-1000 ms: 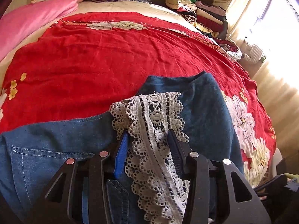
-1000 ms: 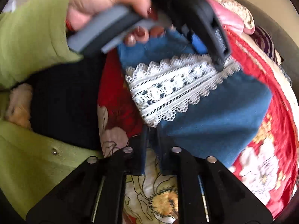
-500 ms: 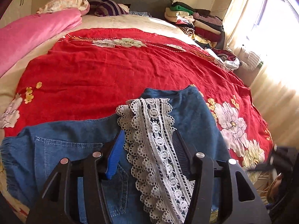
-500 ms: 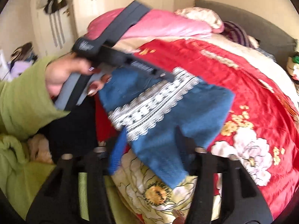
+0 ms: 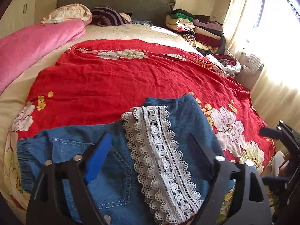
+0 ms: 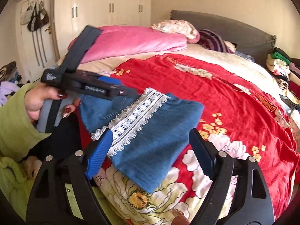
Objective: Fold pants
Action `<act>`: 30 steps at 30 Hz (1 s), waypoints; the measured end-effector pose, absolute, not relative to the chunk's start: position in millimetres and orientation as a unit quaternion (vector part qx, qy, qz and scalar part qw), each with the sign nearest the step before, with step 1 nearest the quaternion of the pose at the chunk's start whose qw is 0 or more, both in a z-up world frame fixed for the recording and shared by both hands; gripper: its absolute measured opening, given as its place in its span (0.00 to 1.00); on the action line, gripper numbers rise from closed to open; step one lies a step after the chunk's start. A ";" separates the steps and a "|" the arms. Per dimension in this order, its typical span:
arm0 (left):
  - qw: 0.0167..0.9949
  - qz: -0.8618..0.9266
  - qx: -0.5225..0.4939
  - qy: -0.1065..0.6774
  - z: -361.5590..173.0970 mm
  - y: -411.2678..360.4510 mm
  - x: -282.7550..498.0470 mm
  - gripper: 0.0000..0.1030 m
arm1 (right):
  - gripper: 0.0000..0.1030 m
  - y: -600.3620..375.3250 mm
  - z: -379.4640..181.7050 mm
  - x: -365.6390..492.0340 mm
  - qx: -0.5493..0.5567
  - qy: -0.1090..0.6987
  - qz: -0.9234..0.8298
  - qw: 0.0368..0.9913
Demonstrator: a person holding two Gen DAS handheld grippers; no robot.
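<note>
Pants (image 5: 183, 120), blue denim with a white lace strip (image 5: 161, 161) along the leg, lie folded on the near corner of the bed, on the red flowered bedspread (image 5: 116, 82). Back pocket side shows toward the left in the left wrist view.

Left gripper (image 5: 150, 144): jaws wide apart, just been opening; lace strip and denim lie below between the fingers, pads not pressing on the cloth. In the right wrist view a hand (image 6: 39, 99) in a green sleeve (image 6: 15, 118) holds this gripper above the pocket end of the pants.

Right gripper (image 6: 150, 140): jaws wide, just been opening, nothing gripped; folded pants lie beyond the fingertips.

Pink quilt (image 6: 135, 41) along the far side, stacked clothes (image 5: 196, 28) by the headboard
</note>
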State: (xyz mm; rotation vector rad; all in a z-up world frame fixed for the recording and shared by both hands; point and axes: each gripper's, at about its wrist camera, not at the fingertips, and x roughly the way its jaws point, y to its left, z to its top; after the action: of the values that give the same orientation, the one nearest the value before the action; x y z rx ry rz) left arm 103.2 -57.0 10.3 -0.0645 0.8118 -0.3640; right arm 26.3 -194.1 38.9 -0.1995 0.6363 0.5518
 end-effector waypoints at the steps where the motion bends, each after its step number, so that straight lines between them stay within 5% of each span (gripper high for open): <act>1: 0.904 -0.173 -0.029 0.389 11.3 -55.8 101.0 0.86 | 0.76 -197.8 39.9 27.4 -0.091 0.306 0.261 0.911; 4: 0.909 -0.173 -0.024 0.377 14.7 -52.8 89.9 0.83 | 0.76 -210.1 41.2 37.1 -0.072 0.307 0.232 0.920; 5: 0.910 -0.175 -0.023 0.375 15.2 -52.6 86.5 0.81 | 0.61 -214.1 40.1 44.6 -0.065 0.316 0.222 0.920; 7: 0.908 -0.187 -0.018 0.374 14.2 -56.0 76.7 0.52 | 0.31 -216.9 34.2 61.2 -0.064 0.344 0.215 0.912; 10: 0.895 -0.219 -0.027 0.387 8.3 -65.4 68.2 0.30 | 0.26 -213.3 24.1 88.0 -0.067 0.364 0.213 0.904; 23: 0.852 -0.240 0.008 0.466 -54.1 -97.2 74.4 0.33 | 0.26 -168.8 -39.5 188.0 -0.160 0.432 0.166 0.872; 30: 0.849 -0.247 -0.007 0.467 -56.9 -92.7 75.9 0.34 | 0.26 -191.8 -63.4 196.1 -0.093 0.450 0.174 0.871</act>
State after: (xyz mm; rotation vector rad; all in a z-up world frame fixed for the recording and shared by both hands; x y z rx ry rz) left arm 75.9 -92.7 -56.9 -0.0146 0.9851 -0.5196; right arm 196.1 -191.8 -63.4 -0.1940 0.9413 0.3632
